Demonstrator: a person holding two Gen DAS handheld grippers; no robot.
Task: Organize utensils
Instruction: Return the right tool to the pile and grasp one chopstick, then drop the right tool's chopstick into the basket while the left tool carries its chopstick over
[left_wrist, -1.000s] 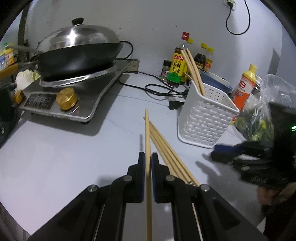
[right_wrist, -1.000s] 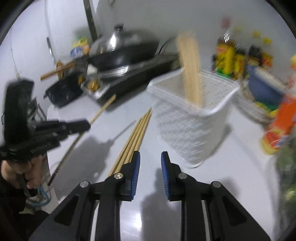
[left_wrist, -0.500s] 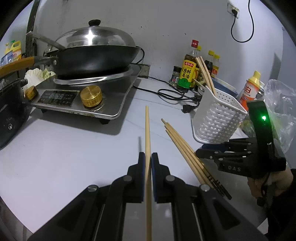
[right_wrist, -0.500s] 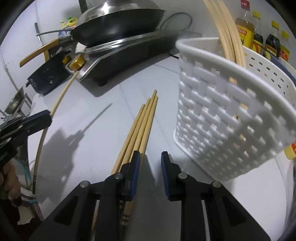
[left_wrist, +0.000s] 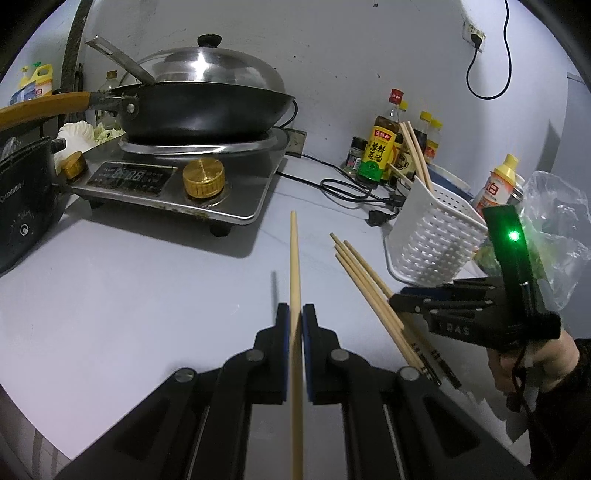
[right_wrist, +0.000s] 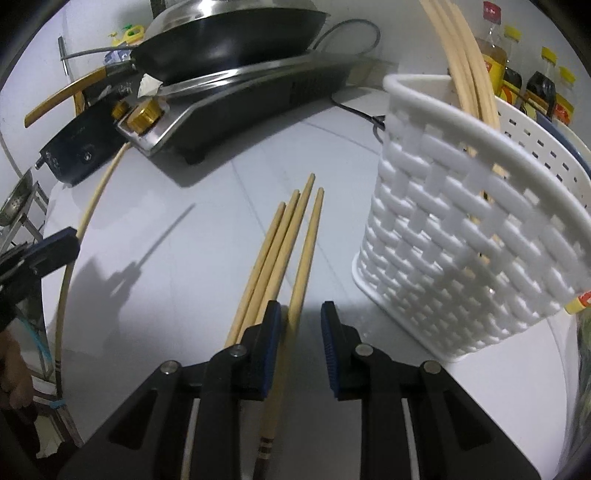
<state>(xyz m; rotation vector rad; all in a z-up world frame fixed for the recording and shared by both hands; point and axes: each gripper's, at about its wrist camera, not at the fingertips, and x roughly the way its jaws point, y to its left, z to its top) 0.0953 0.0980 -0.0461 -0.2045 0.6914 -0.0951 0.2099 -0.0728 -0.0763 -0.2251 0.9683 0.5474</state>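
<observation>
Since a second earlier, the right gripper (right_wrist: 301, 325) had come down over the four loose chopsticks (right_wrist: 284, 254) lying on the white countertop (left_wrist: 129, 295), and its jaws had just been closing. They stood slightly parted around the rightmost chopstick (right_wrist: 304, 266), which lay against the left pad while the right pad was clear of it. The left gripper (left_wrist: 293, 325) was clamped tight on a single chopstick (left_wrist: 294, 258) pointing toward the induction cooker (left_wrist: 184, 181) and its wok (left_wrist: 207, 110). A white slotted basket (right_wrist: 461, 236) stood just right of the loose sticks, with more chopsticks (right_wrist: 461, 66) leaning upright in it.
</observation>
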